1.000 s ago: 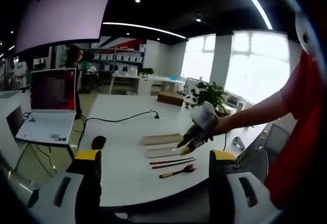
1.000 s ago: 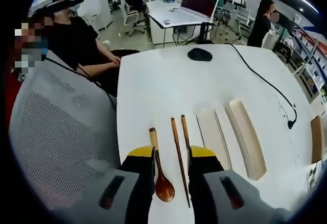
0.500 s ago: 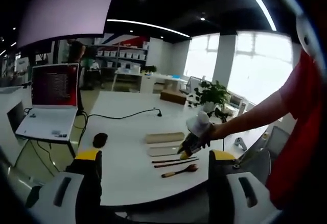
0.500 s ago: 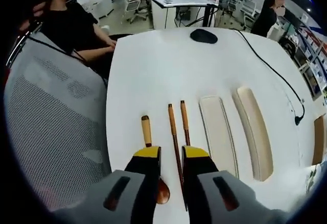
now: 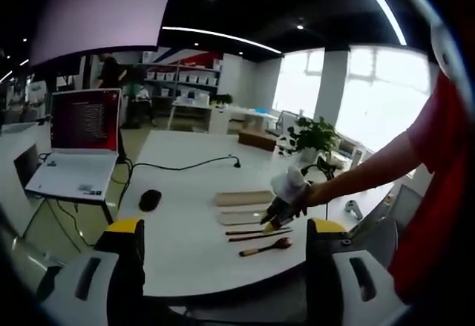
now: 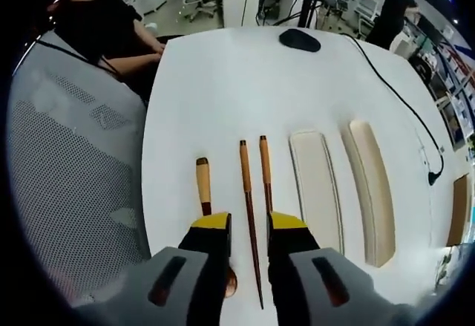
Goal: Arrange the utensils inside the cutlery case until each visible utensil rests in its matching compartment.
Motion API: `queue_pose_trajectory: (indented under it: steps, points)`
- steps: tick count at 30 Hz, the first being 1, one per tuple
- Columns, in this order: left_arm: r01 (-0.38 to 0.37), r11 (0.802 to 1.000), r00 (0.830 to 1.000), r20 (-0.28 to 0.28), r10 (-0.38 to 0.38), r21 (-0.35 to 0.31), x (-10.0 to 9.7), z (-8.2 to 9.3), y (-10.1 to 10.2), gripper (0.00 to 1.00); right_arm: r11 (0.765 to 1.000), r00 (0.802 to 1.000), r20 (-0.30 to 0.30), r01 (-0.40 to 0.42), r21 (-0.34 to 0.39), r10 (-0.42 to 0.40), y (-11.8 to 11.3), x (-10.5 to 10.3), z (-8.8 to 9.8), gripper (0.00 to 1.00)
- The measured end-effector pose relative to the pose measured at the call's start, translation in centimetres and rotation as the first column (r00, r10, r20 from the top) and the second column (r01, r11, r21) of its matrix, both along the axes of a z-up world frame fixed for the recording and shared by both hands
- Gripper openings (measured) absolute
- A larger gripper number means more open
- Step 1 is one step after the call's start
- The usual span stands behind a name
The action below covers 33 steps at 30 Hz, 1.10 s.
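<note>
The right gripper (image 6: pixel 248 226) hangs low over the white table (image 6: pixel 245 81), jaws parted and straddling one chopstick (image 6: pixel 249 214), likely lining up a pickup. The spoon (image 6: pixel 203 192) lies just left; the case halves (image 6: pixel 317 185) wait right, unfilled. The left gripper (image 5: pixel 223 266) hangs back, open, holding nothing.

Spoon (image 6: pixel 202 192) bowl seemingly behind jaws

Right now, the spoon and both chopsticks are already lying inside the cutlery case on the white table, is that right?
Not quite: the right gripper view shows the spoon and chopsticks lying on the bare white table, beside the cutlery case, not inside it.
</note>
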<state>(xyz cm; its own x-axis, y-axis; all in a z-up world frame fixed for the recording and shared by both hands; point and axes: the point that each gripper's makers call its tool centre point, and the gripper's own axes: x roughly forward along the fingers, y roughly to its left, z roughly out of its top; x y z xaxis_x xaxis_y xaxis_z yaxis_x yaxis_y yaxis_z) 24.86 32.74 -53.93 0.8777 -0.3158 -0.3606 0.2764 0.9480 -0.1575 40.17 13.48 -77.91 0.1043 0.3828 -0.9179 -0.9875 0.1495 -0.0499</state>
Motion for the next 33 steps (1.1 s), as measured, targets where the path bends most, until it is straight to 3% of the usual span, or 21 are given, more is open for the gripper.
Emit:
queue_pose_trajectory:
  steps: [10, 29, 33]
  points:
    - [-0.019, 1.0, 0.999, -0.029, 0.019, -0.003, -0.4, -0.8, 0.2, 0.9, 1.0, 1.0, -0.018, 0.019, -0.021, -0.019, 0.1, 2.3, -1.4, 0.13]
    - [-0.03, 1.0, 0.998, -0.052, 0.03, -0.005, -0.4, -1.6, -0.2, 0.89, 0.997, 0.999, -0.038, -0.032, -0.074, 0.029, 0.5, 2.7, -3.5, 0.09]
    - [-0.072, 0.994, 0.997, -0.047, 0.068, -0.088, -0.2, -1.2, 0.1, 0.88, 0.996, 0.998, -0.048, -0.046, -0.08, 0.042, 0.5, 2.5, -3.9, 0.09]
